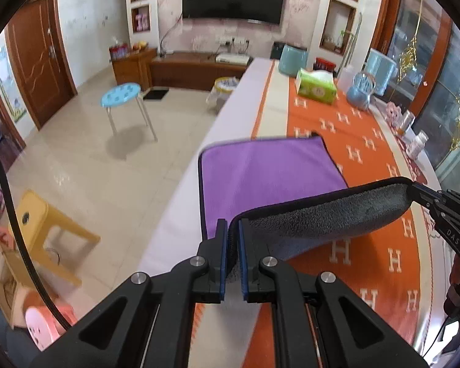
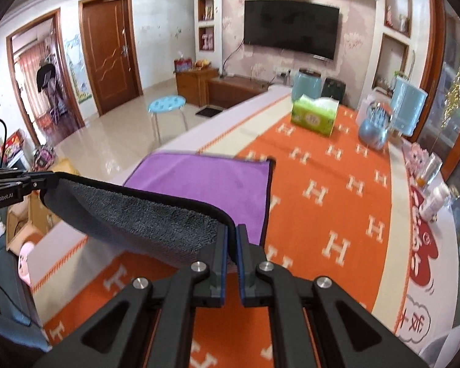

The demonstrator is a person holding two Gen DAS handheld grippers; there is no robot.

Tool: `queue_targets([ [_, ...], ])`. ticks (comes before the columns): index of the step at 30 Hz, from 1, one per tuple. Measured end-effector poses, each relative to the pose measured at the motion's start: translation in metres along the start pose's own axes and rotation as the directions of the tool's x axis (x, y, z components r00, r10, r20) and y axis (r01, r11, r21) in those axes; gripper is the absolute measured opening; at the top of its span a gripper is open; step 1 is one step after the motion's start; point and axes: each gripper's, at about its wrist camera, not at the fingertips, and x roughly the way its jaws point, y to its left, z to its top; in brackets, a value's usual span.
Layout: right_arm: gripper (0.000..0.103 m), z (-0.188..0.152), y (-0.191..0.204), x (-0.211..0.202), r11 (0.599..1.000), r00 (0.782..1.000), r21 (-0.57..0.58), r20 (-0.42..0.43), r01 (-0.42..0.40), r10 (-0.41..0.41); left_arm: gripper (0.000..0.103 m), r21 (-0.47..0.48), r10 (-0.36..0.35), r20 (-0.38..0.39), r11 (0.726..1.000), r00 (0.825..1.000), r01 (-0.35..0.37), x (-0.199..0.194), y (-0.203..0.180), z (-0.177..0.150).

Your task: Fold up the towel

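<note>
Both claws, left gripper (image 1: 233, 230) and right gripper (image 2: 232, 236), pinch near corners of the towel (image 1: 260, 171) at mid-frame; they should carry evenly to the far edge.

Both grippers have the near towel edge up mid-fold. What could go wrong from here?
1. The left gripper and right gripper pinch only the black-trimmed corners of the purple and grey microfibre towel; a slip would drop the fold.
2. The towel's left side lies near the edge of the orange H-patterned tablecloth; dragging might pull it off.
</note>
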Motion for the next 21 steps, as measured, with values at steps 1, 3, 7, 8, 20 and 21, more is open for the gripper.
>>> queue_targets([
  [1,0.005,0.006,-0.002,0.002,1.000,1.000,0.001,0.020,0.007,-0.007,0.005,0.008,0.004,0.017,1.000,1.000,-0.004,0.000,0.000,0.007],
  [3,0.005,0.017,-0.004,0.006,1.000,0.999,0.000,0.045,0.019,-0.019,0.005,0.018,0.004,0.046,1.000,0.999,-0.005,0.002,0.000,0.020],
  [7,0.005,0.039,-0.010,0.020,0.999,0.994,-0.012,0.104,0.046,-0.044,0.004,0.034,0.009,0.103,0.999,0.995,-0.013,0.011,-0.002,0.048],
  [8,0.005,0.044,-0.012,0.024,0.999,0.992,-0.012,0.117,0.049,-0.048,0.004,0.040,0.012,0.119,0.999,0.993,-0.017,0.016,-0.001,0.057],
  [20,0.005,0.066,-0.019,0.106,0.996,0.987,-0.034,0.139,0.084,-0.079,0.003,0.038,0.058,0.131,0.997,0.990,-0.063,0.107,0.012,0.115],
  [21,0.005,0.065,-0.018,0.113,0.995,0.987,-0.036,0.135,0.088,-0.082,0.003,0.032,0.060,0.126,0.997,0.990,-0.064,0.114,0.013,0.115],
])
